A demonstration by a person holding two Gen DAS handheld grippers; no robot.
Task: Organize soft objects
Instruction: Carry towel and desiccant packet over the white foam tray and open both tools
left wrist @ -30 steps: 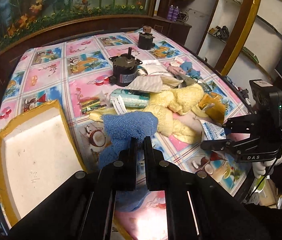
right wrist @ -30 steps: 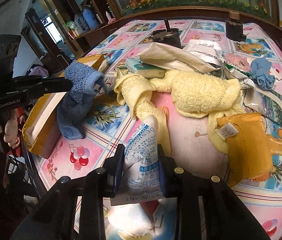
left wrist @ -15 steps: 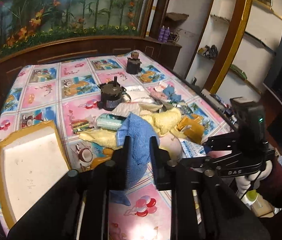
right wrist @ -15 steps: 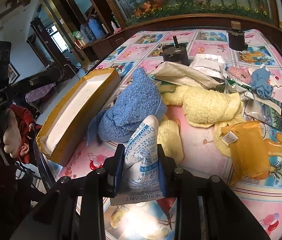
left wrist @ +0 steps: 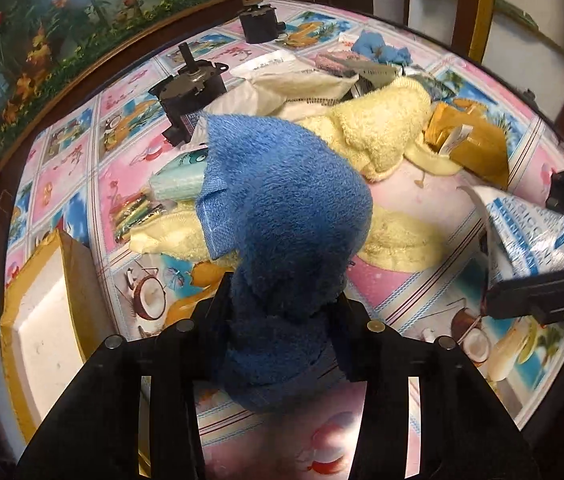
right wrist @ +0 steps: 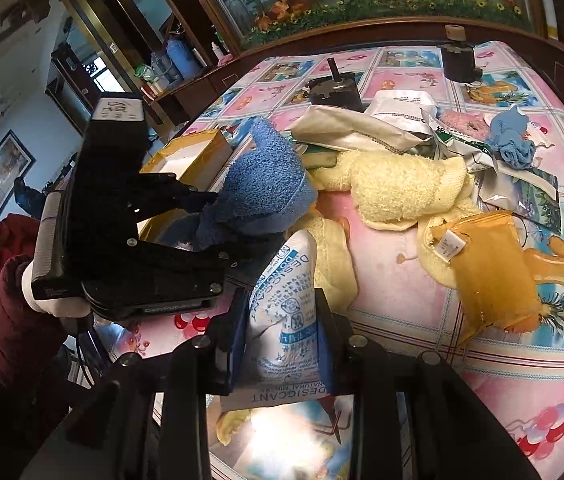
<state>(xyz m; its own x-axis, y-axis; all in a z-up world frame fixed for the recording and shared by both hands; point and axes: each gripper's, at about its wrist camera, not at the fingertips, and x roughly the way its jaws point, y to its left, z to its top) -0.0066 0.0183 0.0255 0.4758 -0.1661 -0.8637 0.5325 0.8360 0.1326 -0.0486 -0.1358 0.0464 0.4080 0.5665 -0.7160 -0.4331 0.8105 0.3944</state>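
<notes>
Left gripper (left wrist: 282, 312) has swung its blue towel (left wrist: 286, 208) back beside the box (left wrist: 38, 320), drop-off looks close; right gripper (right wrist: 280, 332) stays clamped on the desiccant bag (right wrist: 286, 312).

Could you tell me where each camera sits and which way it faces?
Left wrist: on the left tongs, facing along the fingers clamping the blue towel; right tongs at frame right.
Right wrist: on the right tongs, facing along the fingers clamping the desiccant bag; left tongs and gloved hand at left.
Shared: blue towel, yellow towel, desiccant bag.
</notes>
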